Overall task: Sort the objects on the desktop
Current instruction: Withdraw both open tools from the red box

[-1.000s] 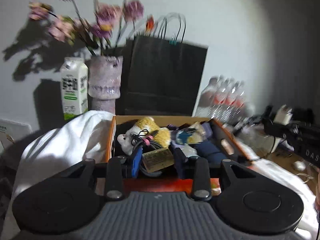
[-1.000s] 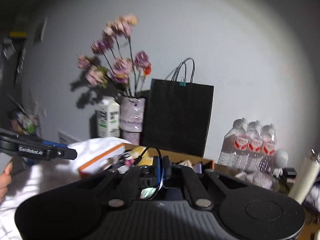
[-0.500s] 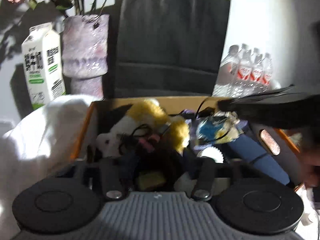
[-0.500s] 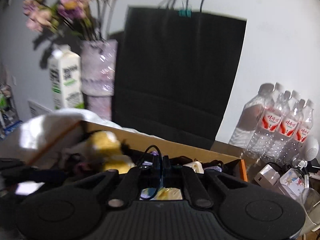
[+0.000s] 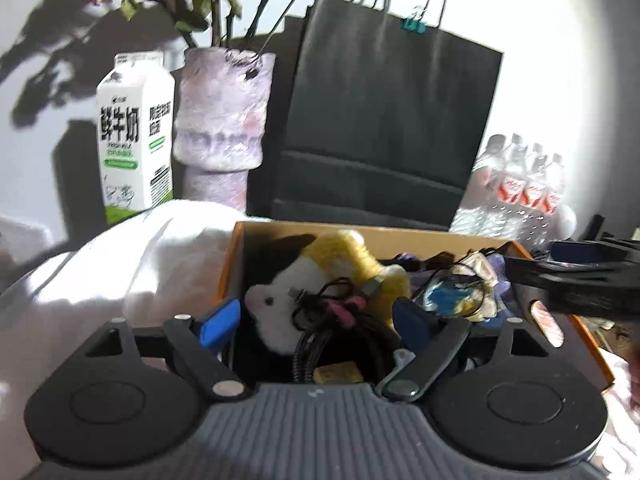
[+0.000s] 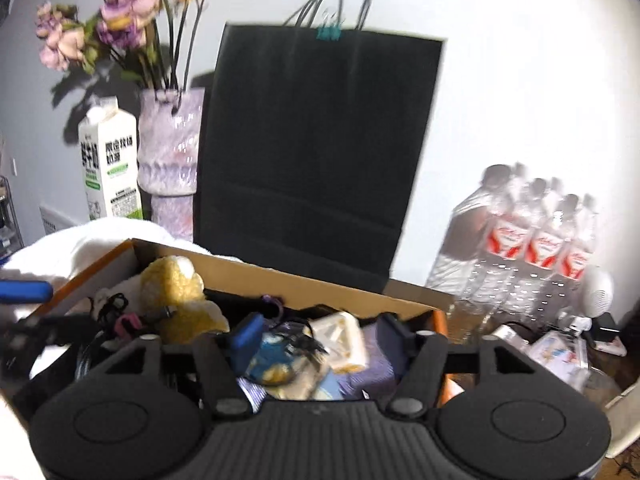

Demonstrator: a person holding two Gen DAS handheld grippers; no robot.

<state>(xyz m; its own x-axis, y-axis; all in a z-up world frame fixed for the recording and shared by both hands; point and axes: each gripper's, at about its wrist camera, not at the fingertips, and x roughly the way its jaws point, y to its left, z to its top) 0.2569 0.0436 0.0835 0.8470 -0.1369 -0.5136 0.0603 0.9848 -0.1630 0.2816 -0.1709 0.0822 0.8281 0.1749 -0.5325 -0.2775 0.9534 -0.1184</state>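
Observation:
An open cardboard box (image 5: 360,236) with orange sides holds a yellow and white plush toy (image 5: 332,268), tangled black cables (image 5: 340,320), a small yellow box (image 5: 338,374) and a blue and clear packet (image 5: 452,300). My left gripper (image 5: 320,320) is open and empty over the box's left half, its blue-tipped fingers either side of the cables. My right gripper (image 6: 316,334) is open and empty over the box's right half (image 6: 312,280), above the blue packet (image 6: 276,356) and a white item (image 6: 340,340). Its body shows at the right of the left wrist view (image 5: 580,284).
Behind the box stand a black paper bag (image 5: 384,128), a lilac vase of flowers (image 5: 220,120) and a milk carton (image 5: 134,136). White cloth (image 5: 120,272) lies left of the box. A pack of water bottles (image 6: 528,240) and small clutter (image 6: 560,352) sit at the right.
Both grippers have opened over the box. The left one let go of the small yellow box, the right one let go of the cable and packet, which now lie in the box.

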